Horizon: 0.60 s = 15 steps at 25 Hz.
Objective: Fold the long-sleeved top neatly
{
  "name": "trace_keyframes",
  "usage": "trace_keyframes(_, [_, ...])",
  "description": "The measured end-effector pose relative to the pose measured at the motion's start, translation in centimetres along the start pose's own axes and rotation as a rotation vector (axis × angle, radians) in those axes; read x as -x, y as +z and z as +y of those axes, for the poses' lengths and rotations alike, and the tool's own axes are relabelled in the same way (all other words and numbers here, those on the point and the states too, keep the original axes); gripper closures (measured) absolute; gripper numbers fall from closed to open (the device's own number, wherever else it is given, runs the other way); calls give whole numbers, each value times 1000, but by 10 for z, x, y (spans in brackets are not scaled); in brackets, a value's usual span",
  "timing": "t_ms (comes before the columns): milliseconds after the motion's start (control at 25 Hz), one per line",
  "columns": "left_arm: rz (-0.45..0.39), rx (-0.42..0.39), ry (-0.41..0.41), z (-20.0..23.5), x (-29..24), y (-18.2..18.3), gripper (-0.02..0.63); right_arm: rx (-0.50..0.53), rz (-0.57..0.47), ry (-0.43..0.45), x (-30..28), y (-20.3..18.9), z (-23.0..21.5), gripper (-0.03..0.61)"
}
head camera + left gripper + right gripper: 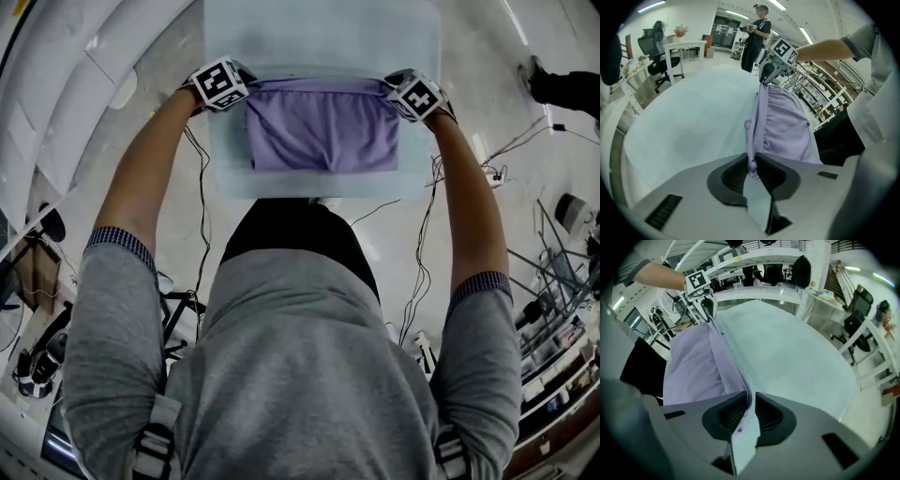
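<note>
A purple long-sleeved top (323,127) lies partly folded on the pale table (319,37), a rectangle with its far edge lifted. My left gripper (246,92) holds that edge's left corner and my right gripper (389,92) its right corner. In the left gripper view, ribbed purple cloth (759,117) runs taut from between my left gripper's (752,168) pads to the right gripper (765,77). The right gripper view shows the same edge (717,352) pinched in my right gripper (751,411), reaching to the left gripper (708,310). Both are shut on the cloth.
The table's far half (684,122) lies beyond the top. A person (757,33) stands behind the table, near a desk and an office chair (656,51). Cables (422,244) trail on the floor beside me, with racks (562,309) to my right.
</note>
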<state>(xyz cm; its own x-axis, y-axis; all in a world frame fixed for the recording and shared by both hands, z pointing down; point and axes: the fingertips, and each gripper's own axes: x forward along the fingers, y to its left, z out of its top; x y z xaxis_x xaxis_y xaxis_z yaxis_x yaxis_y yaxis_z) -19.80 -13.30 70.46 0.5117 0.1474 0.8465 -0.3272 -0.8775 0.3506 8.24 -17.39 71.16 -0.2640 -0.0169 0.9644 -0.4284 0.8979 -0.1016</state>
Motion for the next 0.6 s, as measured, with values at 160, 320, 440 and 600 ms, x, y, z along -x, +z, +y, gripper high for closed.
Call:
trace_keyframes(160, [-40,70,66,23,2,-4,456,-56,-8,-43,-2,-3,-14,387])
trace_keyframes(320, [-85,161,120,39,15,-14,345,-150,-55,-77,13,-1,-31,290])
trace_keyframes(440, [-175,214,178,41,33,-10,337,-234,-125,-89,30,1,-41,279])
trace_keyframes(600, [-334,283,238,24,64,13,331,-396,-297,-96,74,10,-43,267])
